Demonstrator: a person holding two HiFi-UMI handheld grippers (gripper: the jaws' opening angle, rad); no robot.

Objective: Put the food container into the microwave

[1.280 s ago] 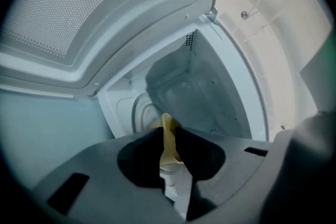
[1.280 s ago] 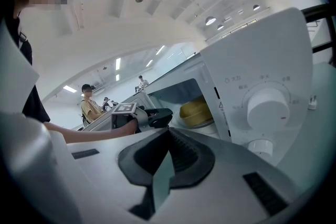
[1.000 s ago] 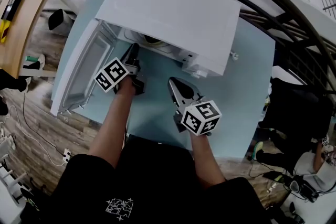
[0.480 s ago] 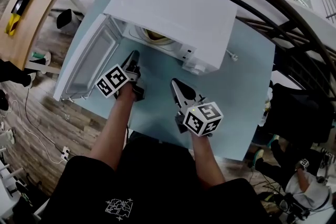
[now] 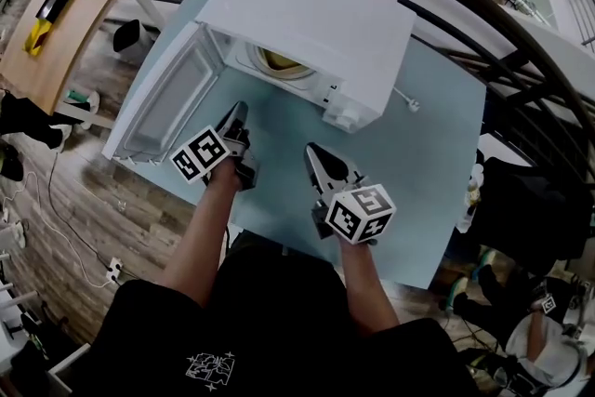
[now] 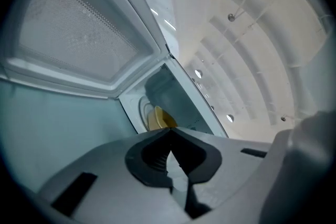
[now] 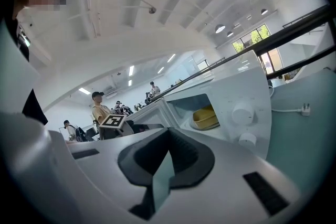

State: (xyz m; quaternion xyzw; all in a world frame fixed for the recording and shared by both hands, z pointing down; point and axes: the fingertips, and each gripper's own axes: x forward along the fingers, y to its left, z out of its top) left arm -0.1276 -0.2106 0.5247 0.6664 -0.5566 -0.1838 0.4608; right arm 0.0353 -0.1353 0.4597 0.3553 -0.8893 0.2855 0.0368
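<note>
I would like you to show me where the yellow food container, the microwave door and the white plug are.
food container (image 7: pixel 206 118), right gripper view, its yellow side wall.
microwave door (image 5: pixel 172 102), head view, middle of its inner window.
white plug (image 5: pixel 412 105), head view, the plug body.

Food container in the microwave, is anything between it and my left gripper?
Nothing visible does. The door is swung open to the left, and the yellow food container sits inside the microwave, straight ahead of the shut left gripper.

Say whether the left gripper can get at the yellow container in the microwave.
Probably yes: the door stands wide open and nothing lies between the left gripper and the yellow container, though its jaws are shut.
</note>
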